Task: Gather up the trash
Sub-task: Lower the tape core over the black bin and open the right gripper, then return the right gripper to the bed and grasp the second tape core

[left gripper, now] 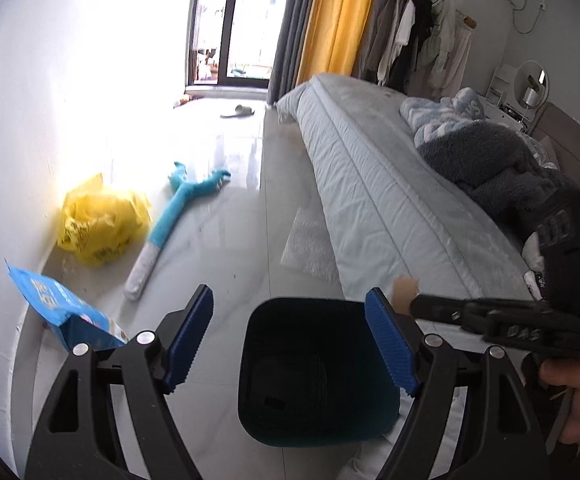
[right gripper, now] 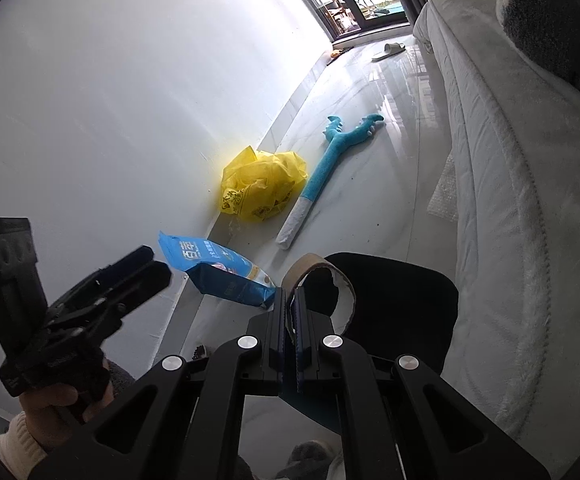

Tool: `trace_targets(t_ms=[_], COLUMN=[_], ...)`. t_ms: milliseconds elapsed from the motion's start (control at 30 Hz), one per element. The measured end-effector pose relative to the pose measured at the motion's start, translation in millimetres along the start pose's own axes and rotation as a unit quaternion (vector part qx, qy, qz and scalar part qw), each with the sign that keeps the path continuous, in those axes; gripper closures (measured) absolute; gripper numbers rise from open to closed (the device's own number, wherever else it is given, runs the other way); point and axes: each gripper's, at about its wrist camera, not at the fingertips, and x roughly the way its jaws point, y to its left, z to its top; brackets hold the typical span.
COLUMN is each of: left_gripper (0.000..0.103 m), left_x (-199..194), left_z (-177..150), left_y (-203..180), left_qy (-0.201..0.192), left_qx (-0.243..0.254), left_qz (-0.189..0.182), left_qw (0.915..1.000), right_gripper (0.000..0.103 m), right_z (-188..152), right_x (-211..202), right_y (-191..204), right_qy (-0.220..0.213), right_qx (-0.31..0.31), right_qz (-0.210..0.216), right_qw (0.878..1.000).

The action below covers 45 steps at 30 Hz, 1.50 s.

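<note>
A dark bin [left gripper: 314, 372] stands on the pale floor beside the bed; it also shows in the right wrist view [right gripper: 402, 292]. My right gripper [right gripper: 289, 300] is shut on a torn cardboard roll [right gripper: 322, 276] and holds it over the bin's rim. In the left wrist view the right gripper [left gripper: 414, 304] comes in from the right with a piece of the cardboard [left gripper: 405, 289] showing. My left gripper [left gripper: 290, 340] is open and empty, above the bin's left side. A blue snack bag [right gripper: 218, 276], a crumpled yellow plastic bag [right gripper: 262, 188] and a bubble-wrap sheet [left gripper: 310, 244] lie on the floor.
A blue plush toy [left gripper: 178, 208] lies on the floor beyond the bags. The bed [left gripper: 390, 200] with blankets runs along the right. A white wall [right gripper: 110, 120] runs along the left. A slipper [right gripper: 390, 50] lies near the window door [left gripper: 230, 20].
</note>
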Motion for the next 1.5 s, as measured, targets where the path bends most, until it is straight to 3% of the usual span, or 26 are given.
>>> trace_targets(t_ms=[467, 833, 1067, 1133, 1200, 1367, 1500], left_gripper=[0.021, 0.020, 0.020, 0.019, 0.018, 0.017, 0.016], left_x=[-34.6, -58.0, -71.4, -73.1, -74.6, -79.0, -82.8], left_z=[13.7, 19.7, 22.4, 22.4, 22.4, 22.3, 23.4], left_y=[-8.4, -18.6, -13.6, -12.8, -11.9, -10.8, -9.7], left_qy=[-0.056, -0.079, -0.096, -0.100, -0.103, -0.111, -0.117], left_qx=[0.001, -0.021, -0.022, -0.023, -0.024, -0.025, -0.026], left_qz=[-0.018, -0.041, -0.034, -0.032, -0.029, -0.026, -0.024], left_qw=[0.9982, 0.9958, 0.9945, 0.9942, 0.9939, 0.9932, 0.9925], right_gripper=[0.099, 0.099, 0.098, 0.091, 0.052, 0.052, 0.047], right_z=[-23.6, -44.8, -50.0, -51.5, -52.7, -49.7, -38.9], right_x=[54.7, 88.6, 96.1, 97.7, 97.3, 88.2, 68.1], right_y=[-7.3, -17.6, -20.0, -20.2, -18.0, -5.9, 11.8], right_qy=[0.084, 0.157, 0.179, 0.184, 0.182, 0.162, 0.116], right_qx=[0.001, -0.004, -0.008, -0.012, -0.020, -0.050, -0.092], right_qz=[-0.046, -0.110, -0.135, -0.143, -0.147, -0.161, -0.198], right_qw=[0.995, 0.982, 0.974, 0.972, 0.972, 0.972, 0.969])
